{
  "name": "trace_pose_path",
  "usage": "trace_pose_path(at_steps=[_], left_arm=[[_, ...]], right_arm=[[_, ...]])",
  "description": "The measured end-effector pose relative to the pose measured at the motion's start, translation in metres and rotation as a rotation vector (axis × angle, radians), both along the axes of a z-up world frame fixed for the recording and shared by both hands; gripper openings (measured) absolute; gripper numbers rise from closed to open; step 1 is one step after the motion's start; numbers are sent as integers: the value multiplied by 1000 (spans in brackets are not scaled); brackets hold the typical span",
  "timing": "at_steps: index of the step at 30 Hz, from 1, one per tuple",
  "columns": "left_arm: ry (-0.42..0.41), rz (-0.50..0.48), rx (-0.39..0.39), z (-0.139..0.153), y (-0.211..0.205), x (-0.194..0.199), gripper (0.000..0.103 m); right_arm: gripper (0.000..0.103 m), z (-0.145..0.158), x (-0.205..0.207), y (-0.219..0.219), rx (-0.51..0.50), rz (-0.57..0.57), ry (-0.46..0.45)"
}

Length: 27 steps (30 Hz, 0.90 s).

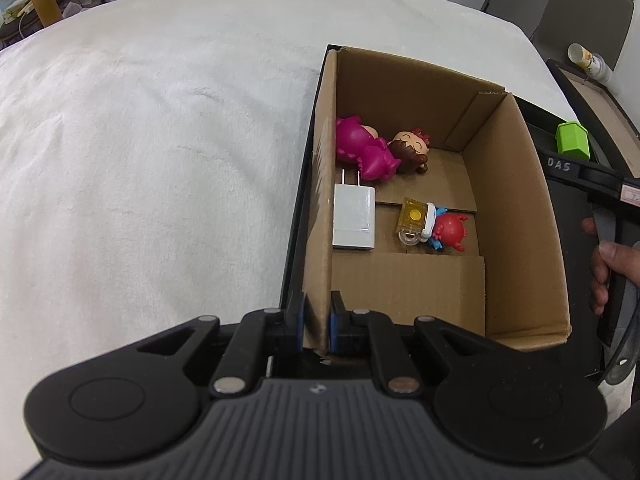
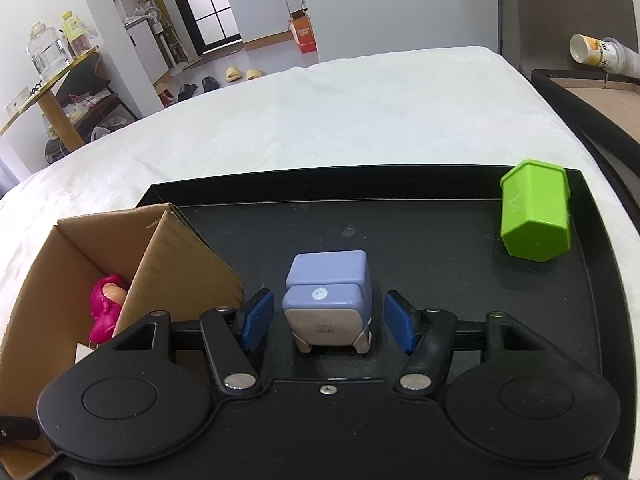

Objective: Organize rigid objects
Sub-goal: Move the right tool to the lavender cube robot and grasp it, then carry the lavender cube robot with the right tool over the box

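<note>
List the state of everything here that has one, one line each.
Cardboard box: open, wall pinched.
Left gripper: shut on box wall.
Right gripper: open, fingers astride blue case, not touching.
Blue case: on tray, ungripped.
Green container: tipped over.
White charger: flat in box.

Left gripper [image 1: 316, 322] clamped, right gripper [image 2: 326, 322] agape
</note>
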<state>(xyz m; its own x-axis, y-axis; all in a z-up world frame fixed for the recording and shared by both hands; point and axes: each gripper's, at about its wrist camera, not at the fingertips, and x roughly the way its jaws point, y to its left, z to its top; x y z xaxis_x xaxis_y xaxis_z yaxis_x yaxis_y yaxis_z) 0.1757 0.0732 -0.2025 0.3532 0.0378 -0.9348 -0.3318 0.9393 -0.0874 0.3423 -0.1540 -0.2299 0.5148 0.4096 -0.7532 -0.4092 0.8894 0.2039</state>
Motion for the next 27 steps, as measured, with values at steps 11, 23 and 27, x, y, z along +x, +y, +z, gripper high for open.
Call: trace_pose_path(at_steps=[11,23,27], left_arm=[[0,6,3,-1,-1,0,11],[-17,9,-13,1,2,-5,11],[-20,5,-16,2,3,-5,11]], right_arm=[[44,14,-11,-5,-9,10,19],[43,43,-32,-14,-25,16,36],[43,53,-38,-15,-28,18,25]])
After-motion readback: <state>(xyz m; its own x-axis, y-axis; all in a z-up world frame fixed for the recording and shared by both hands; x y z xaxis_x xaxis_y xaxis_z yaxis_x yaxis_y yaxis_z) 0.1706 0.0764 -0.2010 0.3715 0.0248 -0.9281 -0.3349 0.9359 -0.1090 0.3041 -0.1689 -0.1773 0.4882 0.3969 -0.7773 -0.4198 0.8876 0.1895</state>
